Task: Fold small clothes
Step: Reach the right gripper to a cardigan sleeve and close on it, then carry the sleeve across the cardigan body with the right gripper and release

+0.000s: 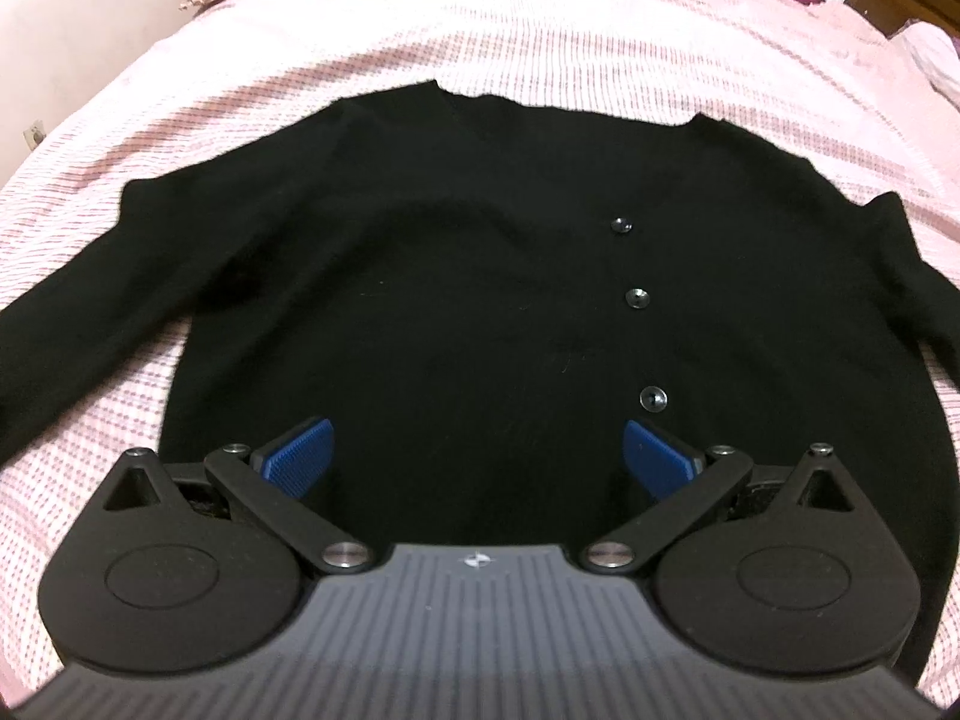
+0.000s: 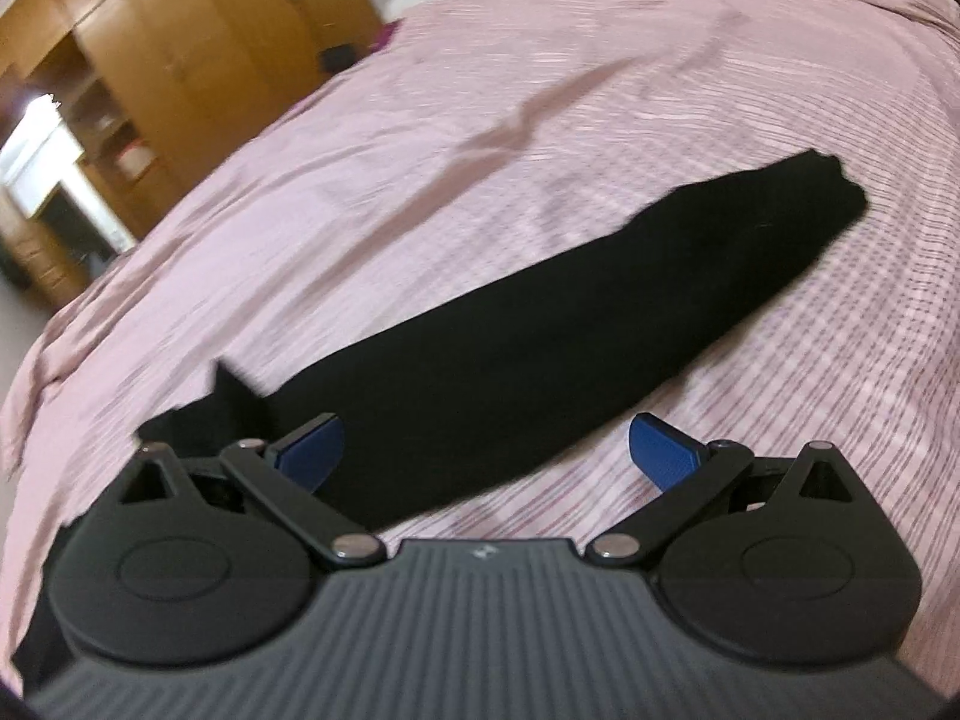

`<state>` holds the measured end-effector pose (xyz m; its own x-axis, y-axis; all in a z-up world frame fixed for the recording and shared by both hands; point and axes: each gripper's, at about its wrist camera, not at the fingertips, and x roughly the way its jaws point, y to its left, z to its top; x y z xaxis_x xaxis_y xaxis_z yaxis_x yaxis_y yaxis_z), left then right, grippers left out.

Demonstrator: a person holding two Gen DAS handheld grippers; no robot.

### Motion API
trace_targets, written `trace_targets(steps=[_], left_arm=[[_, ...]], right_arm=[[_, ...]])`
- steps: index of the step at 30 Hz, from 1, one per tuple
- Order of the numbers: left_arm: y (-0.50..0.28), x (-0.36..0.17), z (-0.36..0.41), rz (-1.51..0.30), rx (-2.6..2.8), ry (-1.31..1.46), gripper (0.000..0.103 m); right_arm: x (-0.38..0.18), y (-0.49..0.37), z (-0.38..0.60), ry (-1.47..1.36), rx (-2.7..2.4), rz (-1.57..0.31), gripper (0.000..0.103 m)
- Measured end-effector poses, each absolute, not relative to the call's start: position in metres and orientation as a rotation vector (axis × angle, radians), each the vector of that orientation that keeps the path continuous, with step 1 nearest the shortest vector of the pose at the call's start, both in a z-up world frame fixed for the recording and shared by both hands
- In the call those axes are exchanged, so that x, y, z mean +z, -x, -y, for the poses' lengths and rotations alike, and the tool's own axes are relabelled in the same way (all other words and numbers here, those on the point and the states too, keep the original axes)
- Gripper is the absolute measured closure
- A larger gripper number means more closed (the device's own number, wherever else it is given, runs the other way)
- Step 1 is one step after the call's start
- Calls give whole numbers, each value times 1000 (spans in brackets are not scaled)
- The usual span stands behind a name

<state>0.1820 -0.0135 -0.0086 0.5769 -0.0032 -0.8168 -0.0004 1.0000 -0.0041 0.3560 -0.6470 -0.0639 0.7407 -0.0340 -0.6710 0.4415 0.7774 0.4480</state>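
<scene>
The black cardigan (image 1: 456,276) lies flat and face up on the pink bedspread (image 1: 540,30), its body spread wide and both sleeves out to the sides. Three dark buttons (image 1: 637,298) run down the front. No fold shows in it, so the task appears to be at its first step — the approach before any grasp.

The left gripper (image 1: 477,462) hovers over the lower body of the cardigan, near the hem. Its blue pads (image 1: 300,459) stand wide apart and hold nothing.

The right gripper (image 2: 486,456) is likewise spread wide and empty. It points along one sleeve (image 2: 570,324), which stretches away across the bedspread to its cuff (image 2: 834,198) at the far end. The near end of the sleeve passes under the gripper's left pad and between the pads; whether a pad touches the cloth cannot be told. This view is blurred.

Next move, as a judgement: a sleeve needs folding in across the body first. That calls for lowering the right gripper until one pad slips under the sleeve edge, closing on the knit, then carrying it over the buttoned front. The left gripper can pin the body so the cloth does not drag.

Writing — no brand, label or readable text shows on the cardigan. Each gripper body bears a small pale emblem (image 1: 478,561), too small to read.
</scene>
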Motion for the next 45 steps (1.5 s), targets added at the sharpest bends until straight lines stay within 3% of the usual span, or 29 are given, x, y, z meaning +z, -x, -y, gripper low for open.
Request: trace_targets(steps=[10, 19, 27, 28, 30, 34, 37, 45], left_arm=[[-198, -40, 17, -992, 11, -14, 0], [-200, -48, 16, -986, -13, -28, 0], [-202, -50, 15, -1006, -23, -17, 0], [-202, -49, 14, -1014, -28, -16, 0], [-202, -46, 12, -1031, -41, -10, 0], [-193, -40, 3, -1066, -57, 5, 0], [-185, -38, -4, -1091, -53, 13, 0], [-165, -31, -21, -1095, -33, 46, 0]], right_arm=[[-103, -385, 685, -709, -353, -706, 0], [-102, -390, 680, -686, -368, -694, 0], [-103, -395, 700, -836, -403, -572, 0], [-102, -396, 701, -832, -407, -567, 5], [-99, -399, 703, -797, -423, -573, 27], [-95, -404, 713, -775, -410, -607, 78], [-88, -406, 719, -778, -371, -618, 87], [-31, -409, 688, -673, -173, -549, 90]])
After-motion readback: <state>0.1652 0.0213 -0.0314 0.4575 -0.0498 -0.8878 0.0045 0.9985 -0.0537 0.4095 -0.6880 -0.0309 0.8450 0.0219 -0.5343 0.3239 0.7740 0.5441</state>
